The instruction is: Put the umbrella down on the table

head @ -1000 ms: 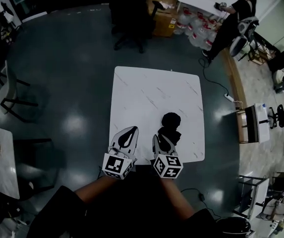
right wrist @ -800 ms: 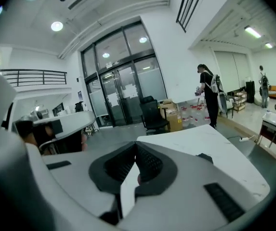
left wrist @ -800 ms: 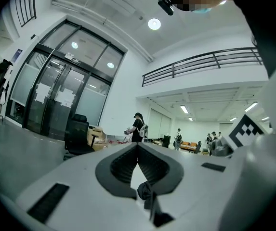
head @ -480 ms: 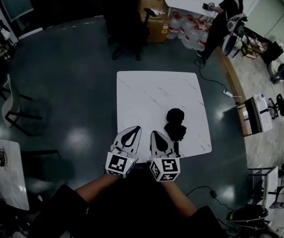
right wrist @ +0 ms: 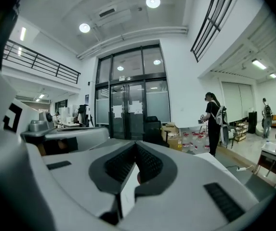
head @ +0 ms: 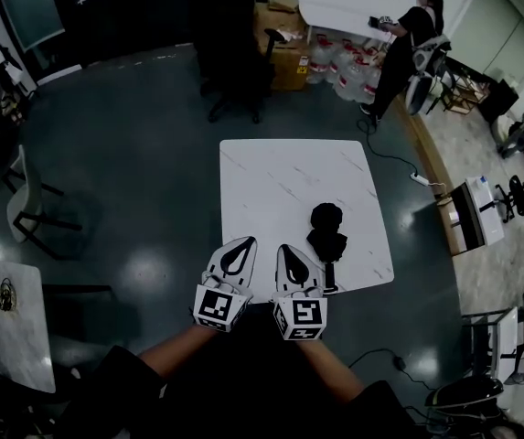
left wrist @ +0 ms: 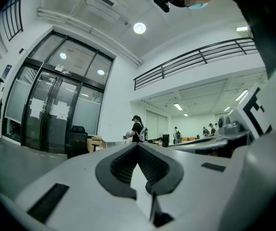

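Note:
A folded black umbrella (head: 326, 234) lies on the white table (head: 280, 176) near its right front corner, with the handle toward the near edge. My right gripper (head: 285, 249) hovers at the table's near edge, just left of the umbrella and apart from it, shut with nothing in it. My left gripper (head: 245, 241) is beside it, also shut and empty. In the left gripper view the fingertips (left wrist: 138, 145) meet. The right gripper view shows its own tips (right wrist: 135, 144) closed. The umbrella shows in neither gripper view.
A black office chair (head: 234, 53) and cardboard boxes (head: 287, 39) stand beyond the table. A person (head: 399, 39) stands at the far right by water jugs (head: 339, 62). A chair (head: 28, 208) and another white table (head: 5, 323) are at the left.
My right gripper has drawn back and left from the umbrella's handle, and its jaws have shut empty. The umbrella stays lying on the table. The left gripper has shifted slightly.

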{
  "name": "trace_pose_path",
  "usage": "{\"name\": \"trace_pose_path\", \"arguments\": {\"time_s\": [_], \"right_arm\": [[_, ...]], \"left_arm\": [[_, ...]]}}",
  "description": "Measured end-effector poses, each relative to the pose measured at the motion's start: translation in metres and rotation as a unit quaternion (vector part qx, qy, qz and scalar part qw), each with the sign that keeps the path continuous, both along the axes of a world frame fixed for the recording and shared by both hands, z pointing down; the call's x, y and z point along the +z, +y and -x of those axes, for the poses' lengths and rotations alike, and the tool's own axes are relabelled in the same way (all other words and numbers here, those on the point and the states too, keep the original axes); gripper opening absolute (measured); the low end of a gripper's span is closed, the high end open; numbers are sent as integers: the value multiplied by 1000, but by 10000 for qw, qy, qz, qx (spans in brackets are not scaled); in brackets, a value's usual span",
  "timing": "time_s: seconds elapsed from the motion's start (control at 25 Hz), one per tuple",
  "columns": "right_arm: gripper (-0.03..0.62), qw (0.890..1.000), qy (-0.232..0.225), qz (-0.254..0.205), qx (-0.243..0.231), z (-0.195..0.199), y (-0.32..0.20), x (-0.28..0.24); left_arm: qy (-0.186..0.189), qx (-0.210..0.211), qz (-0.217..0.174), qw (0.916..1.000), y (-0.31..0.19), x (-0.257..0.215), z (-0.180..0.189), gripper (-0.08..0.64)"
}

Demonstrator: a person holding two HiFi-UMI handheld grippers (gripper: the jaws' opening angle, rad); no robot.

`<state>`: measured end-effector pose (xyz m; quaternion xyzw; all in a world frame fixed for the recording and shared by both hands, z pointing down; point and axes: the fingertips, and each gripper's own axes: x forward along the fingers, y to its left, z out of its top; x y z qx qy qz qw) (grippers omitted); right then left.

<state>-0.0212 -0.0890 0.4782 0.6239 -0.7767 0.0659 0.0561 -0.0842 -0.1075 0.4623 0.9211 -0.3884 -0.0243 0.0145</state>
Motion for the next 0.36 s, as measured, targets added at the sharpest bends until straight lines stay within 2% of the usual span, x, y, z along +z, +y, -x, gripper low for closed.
{"name": "trace_pose_path", "arguments": {"time_s": [0.36], "right_arm": [[17, 9998, 93, -108, -127, 12, -5, 3]], "left_arm": [[-20, -40, 89, 10000, -2, 8, 1, 8]]}}
